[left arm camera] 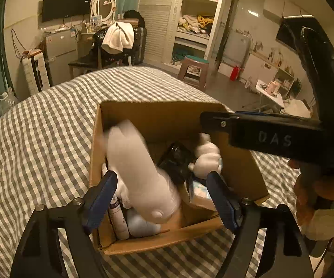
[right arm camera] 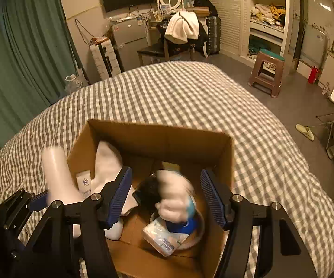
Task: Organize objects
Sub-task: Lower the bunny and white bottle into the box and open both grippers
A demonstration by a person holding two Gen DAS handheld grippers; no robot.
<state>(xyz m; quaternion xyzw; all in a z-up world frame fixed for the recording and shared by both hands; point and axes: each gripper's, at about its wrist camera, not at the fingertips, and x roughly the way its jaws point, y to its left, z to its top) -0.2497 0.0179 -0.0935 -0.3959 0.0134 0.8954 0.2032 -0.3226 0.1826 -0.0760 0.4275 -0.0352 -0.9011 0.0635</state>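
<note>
Inside the open cardboard box (left arm camera: 167, 120) on the checked bed (left arm camera: 39, 139), both grippers hang over the load with jaws spread and nothing pressed between the pads. In the left wrist view, the left gripper (left arm camera: 162, 199) straddles a tall white bottle (left arm camera: 139, 171), blurred; its long axis runs from about 11 o'clock at the far left wall down to 5 o'clock near the gripper. The blue pads stand apart from it on both sides, so it looks released, not held. The right gripper (right arm camera: 165, 201) brackets a white plush toy (right arm camera: 174, 199), also blurred, lying over a blue-capped item and a tissue pack (right arm camera: 162, 238) at 6 o'clock. Neither pad touches the toy. The bottle lies nearer the left hand, the toy nearer the right. A dark object (left arm camera: 176, 162) sits between the two. Any regrasp of the bottle would, I judge, need the jaws set across that diagonal axis.
</note>
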